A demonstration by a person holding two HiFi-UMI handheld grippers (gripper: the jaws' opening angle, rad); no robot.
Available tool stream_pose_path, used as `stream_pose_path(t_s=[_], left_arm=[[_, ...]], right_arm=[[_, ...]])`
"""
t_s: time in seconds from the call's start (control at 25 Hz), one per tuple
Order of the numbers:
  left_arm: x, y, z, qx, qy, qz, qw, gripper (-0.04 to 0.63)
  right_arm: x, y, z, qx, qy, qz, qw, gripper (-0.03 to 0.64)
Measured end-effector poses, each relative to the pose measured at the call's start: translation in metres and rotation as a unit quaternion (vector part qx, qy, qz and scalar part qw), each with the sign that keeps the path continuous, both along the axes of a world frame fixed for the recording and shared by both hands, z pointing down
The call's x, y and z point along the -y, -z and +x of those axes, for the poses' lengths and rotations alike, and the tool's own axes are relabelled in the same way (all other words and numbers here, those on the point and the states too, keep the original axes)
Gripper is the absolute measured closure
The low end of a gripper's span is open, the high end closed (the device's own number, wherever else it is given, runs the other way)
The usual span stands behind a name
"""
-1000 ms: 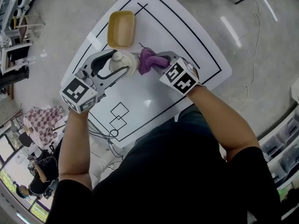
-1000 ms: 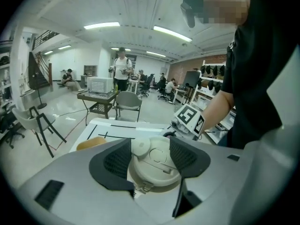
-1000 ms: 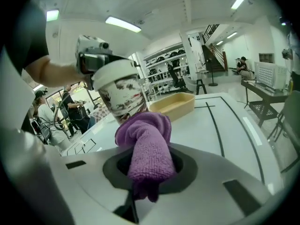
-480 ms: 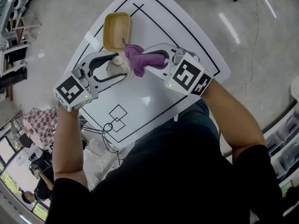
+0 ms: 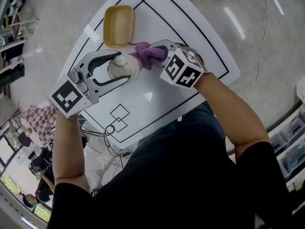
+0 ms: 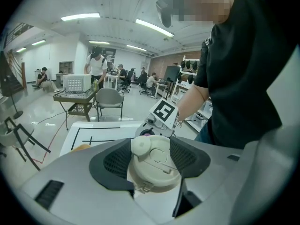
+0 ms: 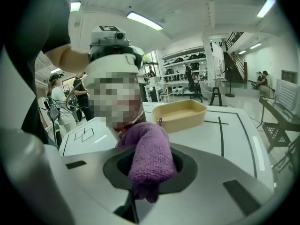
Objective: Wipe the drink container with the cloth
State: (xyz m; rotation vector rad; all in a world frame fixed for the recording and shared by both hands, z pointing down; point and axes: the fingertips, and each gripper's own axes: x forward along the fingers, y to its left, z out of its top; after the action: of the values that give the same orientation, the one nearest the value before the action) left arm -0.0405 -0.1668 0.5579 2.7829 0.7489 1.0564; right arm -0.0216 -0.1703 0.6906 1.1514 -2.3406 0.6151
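Your left gripper [image 5: 125, 66] clamps the container [image 6: 152, 161]; your right gripper [image 5: 151, 53] pinches the cloth [image 7: 149, 156], its end touching the container's side.

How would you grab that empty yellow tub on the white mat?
Probably by a long side wall of the yellow tub, coming straight down: it sits open side up and empty, so its thin upright wall can be pinched from inside and outside.

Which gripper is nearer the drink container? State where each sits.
Left. The left gripper is shut on the drink container, jaws on either side; the right gripper holds the purple cloth just beside it.
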Motion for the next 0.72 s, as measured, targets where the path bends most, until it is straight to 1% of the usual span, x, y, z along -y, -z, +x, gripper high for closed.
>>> stream_pose_path(t_s=[0.16,0.32,0.52,0.6,0.72], left_arm=[[0.001,-0.002,-0.002,0.001,0.000,-0.006,1.0000,0.311],[0.001,-0.003,-0.003,0.002,-0.011,-0.008,0.9999,0.311],[-0.005,-0.005,-0.006,0.020,-0.075,0.000,0.9970,0.314],[-0.010,-0.004,-0.006,0.022,-0.105,0.003,0.9942,0.314],[-0.019,-0.004,-0.009,0.027,-0.145,0.008,0.9891,0.318]], right_arm=[[0.002,-0.023,-0.003,-0.018,0.003,-0.024,1.000,0.538],[0.003,-0.028,-0.005,-0.013,-0.002,-0.031,0.999,0.538],[0.000,-0.023,-0.001,0.012,-0.010,-0.029,0.999,0.537],[0.000,-0.009,0.006,0.040,-0.027,-0.018,0.999,0.537],[0.007,0.024,0.014,0.092,-0.041,0.018,0.995,0.535]])
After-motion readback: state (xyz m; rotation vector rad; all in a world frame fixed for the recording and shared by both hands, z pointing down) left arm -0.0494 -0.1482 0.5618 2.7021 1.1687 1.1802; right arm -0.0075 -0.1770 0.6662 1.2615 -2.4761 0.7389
